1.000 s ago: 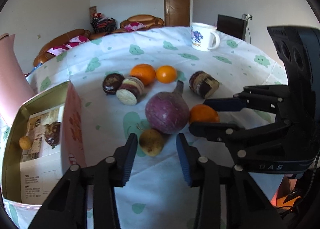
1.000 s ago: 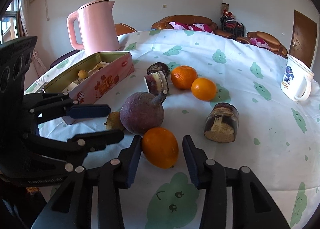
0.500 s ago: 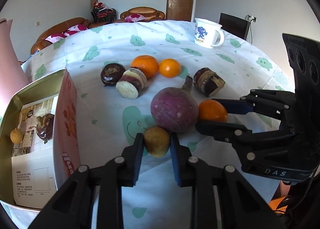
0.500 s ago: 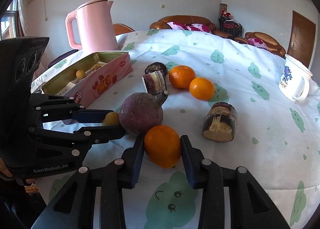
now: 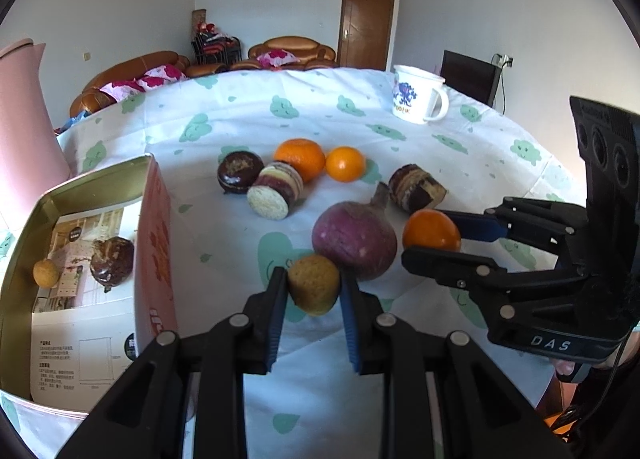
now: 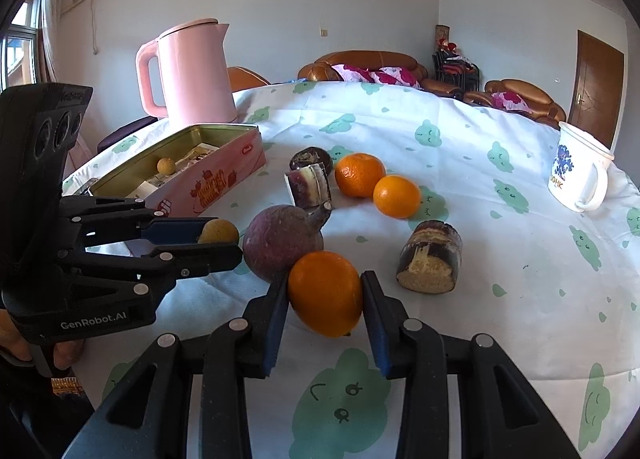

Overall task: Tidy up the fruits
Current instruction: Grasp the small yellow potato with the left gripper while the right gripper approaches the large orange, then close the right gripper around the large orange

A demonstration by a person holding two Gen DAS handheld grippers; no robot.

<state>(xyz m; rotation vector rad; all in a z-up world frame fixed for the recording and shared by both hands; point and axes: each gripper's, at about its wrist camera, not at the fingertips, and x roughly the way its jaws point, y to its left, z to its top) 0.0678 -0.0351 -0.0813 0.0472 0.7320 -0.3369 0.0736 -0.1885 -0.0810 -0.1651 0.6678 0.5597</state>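
My left gripper [image 5: 314,289] is shut on a small yellow-brown fruit [image 5: 314,286], also seen in the right wrist view [image 6: 219,231]. My right gripper [image 6: 325,293] is shut on an orange [image 6: 325,291], which shows in the left wrist view [image 5: 431,230]. A big purple round root [image 5: 355,239] lies between the two held fruits. Two more oranges [image 5: 300,158] [image 5: 345,164] lie farther back. An open pink tin box [image 5: 154,243] at the left holds a small yellow fruit [image 5: 45,272] and a dark fruit [image 5: 112,265].
Dark sugarcane-like chunks [image 5: 276,189] [image 5: 416,187] and a dark round fruit [image 5: 239,177] lie on the tablecloth. A white mug [image 5: 418,99] stands at the back right. A pink kettle [image 6: 192,71] stands behind the tin box.
Both grippers have closed: the left onto the yellow-brown fruit, the right onto the orange. Both have moved forward a little.
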